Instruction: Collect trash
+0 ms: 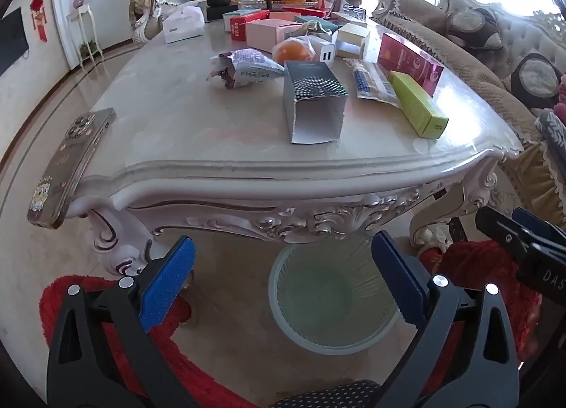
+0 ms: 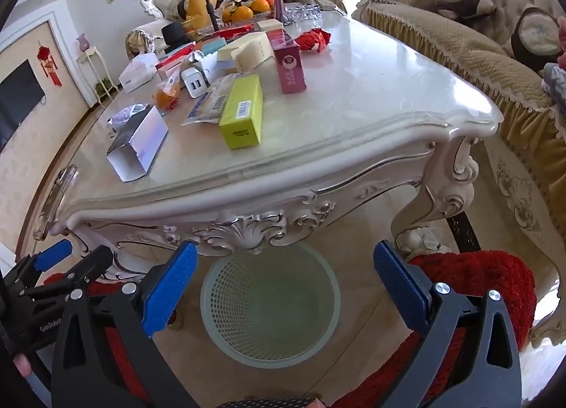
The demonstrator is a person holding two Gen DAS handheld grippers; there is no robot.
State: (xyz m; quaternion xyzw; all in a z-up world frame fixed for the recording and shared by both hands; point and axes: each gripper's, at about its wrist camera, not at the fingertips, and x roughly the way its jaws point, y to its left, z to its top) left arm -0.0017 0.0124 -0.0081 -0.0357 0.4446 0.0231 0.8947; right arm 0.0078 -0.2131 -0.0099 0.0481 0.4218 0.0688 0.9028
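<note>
A pale green mesh waste basket (image 1: 332,337) (image 2: 226,337) stands on the floor below the table's front edge, with nothing in it. Both grippers hover over it, apart from the table. My left gripper (image 1: 283,277) is open and holds nothing. My right gripper (image 2: 284,280) is also open and holds nothing. On the marble table (image 1: 219,146) (image 2: 353,118) lie an open grey dotted carton (image 1: 313,104) (image 2: 136,146), a yellow-green box (image 1: 417,107) (image 2: 242,114), a pink-red box (image 1: 410,61) (image 2: 288,65), a crumpled snack wrapper (image 1: 244,66) and a clear barcoded packet (image 1: 371,82) (image 2: 208,104).
A phone (image 1: 70,164) overhangs the table's left corner. Further back sit an orange in a bag (image 1: 293,51), a white charger (image 2: 194,84), more boxes and a fruit bowl (image 2: 244,12). A sofa (image 2: 460,47) lines the right side. Red rugs (image 2: 477,284) flank the basket.
</note>
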